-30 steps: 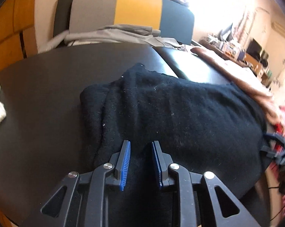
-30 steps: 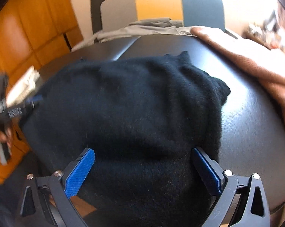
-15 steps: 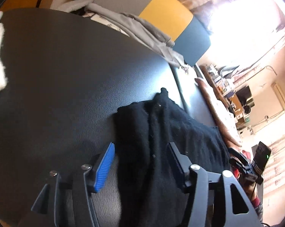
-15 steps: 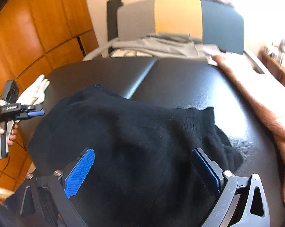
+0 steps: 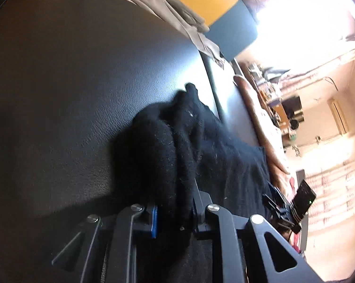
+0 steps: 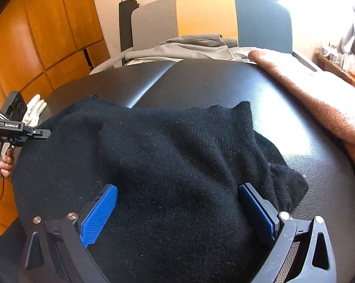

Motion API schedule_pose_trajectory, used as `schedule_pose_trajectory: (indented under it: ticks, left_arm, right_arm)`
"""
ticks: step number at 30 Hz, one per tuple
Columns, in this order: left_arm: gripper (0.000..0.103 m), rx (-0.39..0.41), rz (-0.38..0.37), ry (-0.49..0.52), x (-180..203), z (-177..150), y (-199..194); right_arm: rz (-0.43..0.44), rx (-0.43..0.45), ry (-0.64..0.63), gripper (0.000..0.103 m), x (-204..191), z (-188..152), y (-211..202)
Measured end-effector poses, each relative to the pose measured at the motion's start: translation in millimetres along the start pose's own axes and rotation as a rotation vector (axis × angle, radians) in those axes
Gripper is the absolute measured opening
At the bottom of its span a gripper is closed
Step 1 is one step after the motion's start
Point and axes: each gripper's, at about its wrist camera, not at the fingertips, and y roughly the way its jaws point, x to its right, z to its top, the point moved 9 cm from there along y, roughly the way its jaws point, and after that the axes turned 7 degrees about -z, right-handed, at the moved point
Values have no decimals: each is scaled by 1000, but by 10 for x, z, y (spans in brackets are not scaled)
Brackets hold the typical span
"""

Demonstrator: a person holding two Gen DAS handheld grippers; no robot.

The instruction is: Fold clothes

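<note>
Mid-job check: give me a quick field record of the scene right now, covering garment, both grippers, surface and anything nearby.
garment: black knit sweater, rumpled, not yet folded flat
left gripper: shut on a bunched edge of the sweater
right gripper: open, jaws wide over the sweater
surface: black padded table
nearby: brown cloth along the table's right edge; white glove at the far left; grey garment by the chair
</note>
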Motion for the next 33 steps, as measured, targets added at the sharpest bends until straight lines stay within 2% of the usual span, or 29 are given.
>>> schedule_pose_trajectory:
  ticks: [3, 6, 11, 15, 18, 19, 22, 27, 33]
  left_arm:
    - [18, 39, 22, -39, -76, 113, -106]
    - [18, 76, 79, -22, -144, 326, -280]
    - [18, 70, 158, 37, -148, 597, -504]
    - [18, 54, 186, 80, -34, 726, -623]
    - [18, 39, 149, 89, 120, 715, -741]
    - [18, 35, 134, 104, 204, 704, -786]
    - [18, 29, 55, 125, 504, 620, -863]
    - [17, 50, -99, 98, 1046, 409, -856]
    - [17, 127, -284, -17, 1631, 344, -642]
  right_arm:
    - [73, -53, 5, 103, -19, 39, -83]
    - [168, -60, -51, 103, -124, 134, -288]
    - [275, -127, -242, 103, -480, 203, -326]
    - [360, -180, -394, 103, -746, 252, -365]
    - [373, -270, -478, 103, -802, 162, -142]
    - [362, -308, -494, 103, -774, 102, -12]
    - [311, -346, -527, 103, -673, -18, 287]
    - [261, -286, -513, 103, -665, -9, 357]
    - [266, -240, -459, 103, -631, -12, 353]
